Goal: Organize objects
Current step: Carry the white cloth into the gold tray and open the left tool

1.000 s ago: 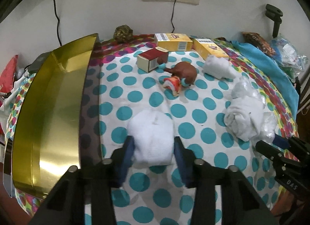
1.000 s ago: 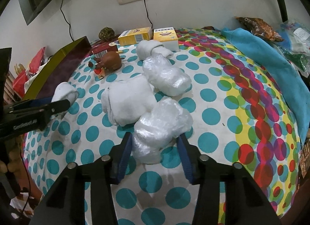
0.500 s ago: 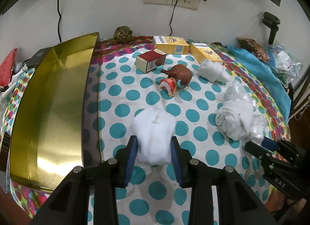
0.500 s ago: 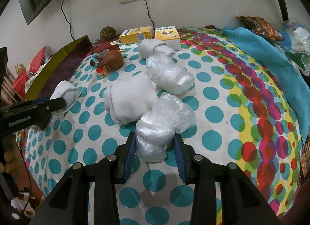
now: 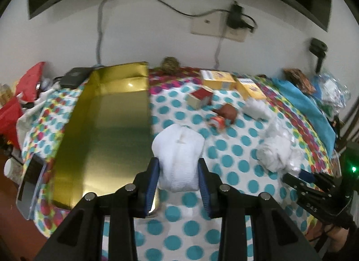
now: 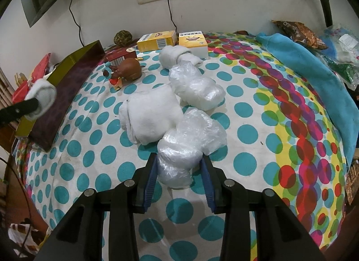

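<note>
My left gripper [image 5: 178, 179] is shut on a rolled white towel [image 5: 179, 155] and holds it off the dotted tablecloth, just right of the gold tray [image 5: 107, 130]. From the right wrist view the same towel [image 6: 42, 97] hangs beside the tray's dark outer wall [image 6: 60, 95]. My right gripper [image 6: 178, 180] is shut on a clear plastic-wrapped bundle [image 6: 186, 146] that rests on the cloth against a folded white towel [image 6: 150, 117]. A second wrapped bundle [image 6: 195, 86] and another rolled towel [image 6: 177, 56] lie farther back.
Two yellow boxes [image 6: 157, 41] [image 6: 194, 42], a red box [image 5: 199, 98] and a brown toy animal [image 6: 128, 71] sit near the wall. A blue cloth [image 6: 314, 77] and snack bags [image 6: 300, 34] cover the right side. Red bags [image 5: 20, 101] crowd the left edge.
My left gripper squeezed the white towel, lifted it off the cloth and carried it left toward the gold tray. The right gripper stayed in place on the wrapped bundle.
</note>
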`<state>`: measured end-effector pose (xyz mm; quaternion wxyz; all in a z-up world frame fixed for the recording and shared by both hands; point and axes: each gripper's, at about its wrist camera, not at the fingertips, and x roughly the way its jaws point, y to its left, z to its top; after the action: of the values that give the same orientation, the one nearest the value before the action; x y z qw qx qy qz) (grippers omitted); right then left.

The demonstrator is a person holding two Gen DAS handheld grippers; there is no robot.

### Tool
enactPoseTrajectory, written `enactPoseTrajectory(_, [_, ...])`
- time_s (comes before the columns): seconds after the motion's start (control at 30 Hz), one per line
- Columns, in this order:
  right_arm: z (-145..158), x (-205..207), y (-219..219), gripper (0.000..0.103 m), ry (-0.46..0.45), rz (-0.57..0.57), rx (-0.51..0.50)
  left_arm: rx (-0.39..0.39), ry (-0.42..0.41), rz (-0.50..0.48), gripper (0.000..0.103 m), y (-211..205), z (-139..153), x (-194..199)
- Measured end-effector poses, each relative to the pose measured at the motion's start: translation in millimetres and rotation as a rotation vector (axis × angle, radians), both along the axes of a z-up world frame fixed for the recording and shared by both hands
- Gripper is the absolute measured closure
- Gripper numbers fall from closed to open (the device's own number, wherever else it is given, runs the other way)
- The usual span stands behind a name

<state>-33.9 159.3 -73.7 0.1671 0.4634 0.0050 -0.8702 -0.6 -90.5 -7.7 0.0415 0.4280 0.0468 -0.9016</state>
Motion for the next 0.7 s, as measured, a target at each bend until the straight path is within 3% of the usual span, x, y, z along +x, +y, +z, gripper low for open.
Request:
enactPoseTrajectory(0.33, [9, 9, 1, 0.068, 0.013, -0.011, 0.035, -0.007, -0.023, 0.141, 0.069, -63, -7, 9])
enactPoseTrajectory(0.7, [29, 24, -17, 0.068, 0.033, -0.011, 0.071, -0.029, -0.108, 0.172, 0.069, -88, -39, -2])
